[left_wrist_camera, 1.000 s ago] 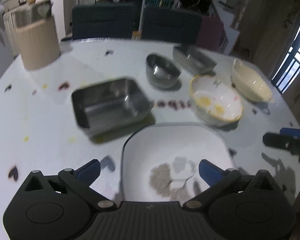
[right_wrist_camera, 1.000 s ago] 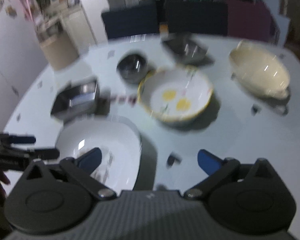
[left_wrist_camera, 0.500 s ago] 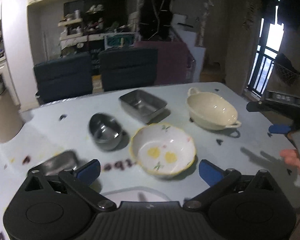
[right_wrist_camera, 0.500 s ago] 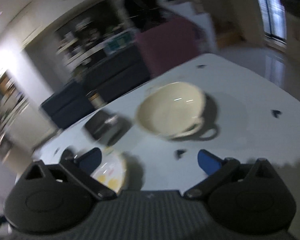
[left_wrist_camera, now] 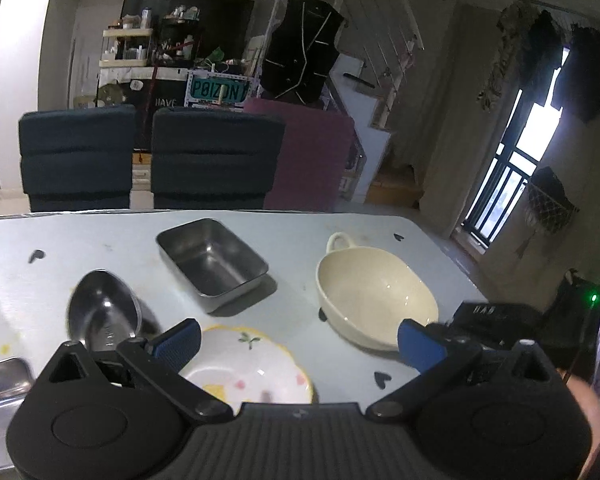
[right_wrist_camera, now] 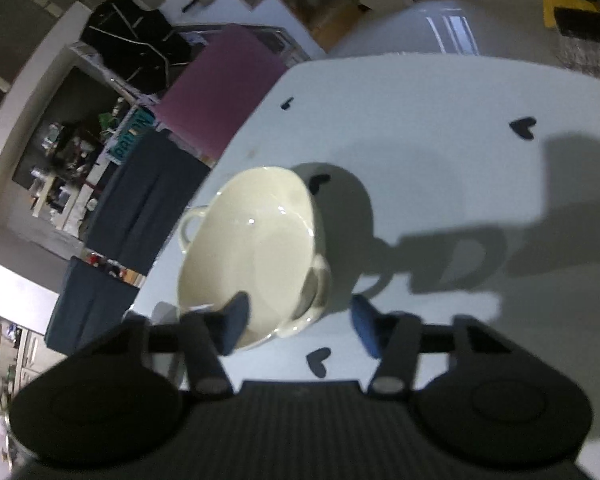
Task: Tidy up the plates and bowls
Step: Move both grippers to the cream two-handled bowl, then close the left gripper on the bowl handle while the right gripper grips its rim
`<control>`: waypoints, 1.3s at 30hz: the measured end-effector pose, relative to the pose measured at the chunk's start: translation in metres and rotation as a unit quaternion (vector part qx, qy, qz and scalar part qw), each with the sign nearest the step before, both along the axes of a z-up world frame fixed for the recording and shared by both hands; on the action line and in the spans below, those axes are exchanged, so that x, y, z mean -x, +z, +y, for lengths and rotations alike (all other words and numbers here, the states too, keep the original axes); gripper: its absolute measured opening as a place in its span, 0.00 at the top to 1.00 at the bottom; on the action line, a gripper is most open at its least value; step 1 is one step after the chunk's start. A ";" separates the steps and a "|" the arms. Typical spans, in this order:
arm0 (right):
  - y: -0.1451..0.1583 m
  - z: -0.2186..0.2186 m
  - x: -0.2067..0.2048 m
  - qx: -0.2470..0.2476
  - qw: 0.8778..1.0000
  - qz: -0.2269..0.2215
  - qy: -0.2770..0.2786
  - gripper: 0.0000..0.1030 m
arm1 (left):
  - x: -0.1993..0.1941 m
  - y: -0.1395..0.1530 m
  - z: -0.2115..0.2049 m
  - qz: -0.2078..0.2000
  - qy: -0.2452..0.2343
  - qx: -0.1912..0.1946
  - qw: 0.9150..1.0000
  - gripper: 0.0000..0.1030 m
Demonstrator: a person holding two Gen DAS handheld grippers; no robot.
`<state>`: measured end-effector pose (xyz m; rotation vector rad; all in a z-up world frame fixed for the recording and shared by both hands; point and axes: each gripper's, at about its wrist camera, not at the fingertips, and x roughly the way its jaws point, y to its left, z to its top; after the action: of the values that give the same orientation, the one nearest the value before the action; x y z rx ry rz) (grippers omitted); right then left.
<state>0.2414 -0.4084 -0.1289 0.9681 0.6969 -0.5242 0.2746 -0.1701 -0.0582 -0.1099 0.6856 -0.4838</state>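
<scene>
Sideways-rolled, the right gripper (right_wrist_camera: 300, 320) straddles the cream bowl's (right_wrist_camera: 252, 248) rim, fingers apart; left gripper (left_wrist_camera: 300, 340) hovers unclenched.

We see the floral bowl (left_wrist_camera: 256, 364) half hidden behind the left gripper (left_wrist_camera: 298, 346); a steel tray (left_wrist_camera: 0, 384) is cut off lower left.

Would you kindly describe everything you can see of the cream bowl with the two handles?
The cream bowl looks like glossy ceramic, wide and shallow, with a loop handle at each end. It sits upright and empty on the white table, right of the steel tray. The right gripper is open at its near rim, one finger over the inside and the other outside; actual contact cannot be told.
</scene>
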 end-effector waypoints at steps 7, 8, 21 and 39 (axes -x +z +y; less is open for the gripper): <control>-0.011 0.003 -0.004 -0.037 0.999 0.013 -0.019 0.75 | -0.018 -0.012 -0.010 0.013 -0.011 0.012 1.000 0.00; -0.013 0.003 -0.005 -0.041 0.999 0.012 -0.022 0.75 | -0.020 -0.014 -0.011 0.015 -0.012 0.016 1.000 0.00; 0.001 -0.014 0.010 0.014 0.998 0.059 0.004 0.89 | -0.038 -0.010 -0.037 0.018 -0.038 0.030 0.999 0.02; 0.013 -0.061 0.059 0.061 0.995 0.078 -0.015 0.84 | -0.080 -0.049 -0.103 0.105 -0.121 -0.011 0.987 0.41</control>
<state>0.1821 -0.4691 -0.1155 0.8292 0.7823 -0.6673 0.3551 -0.2732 -0.1068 -0.0565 0.9162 -0.7041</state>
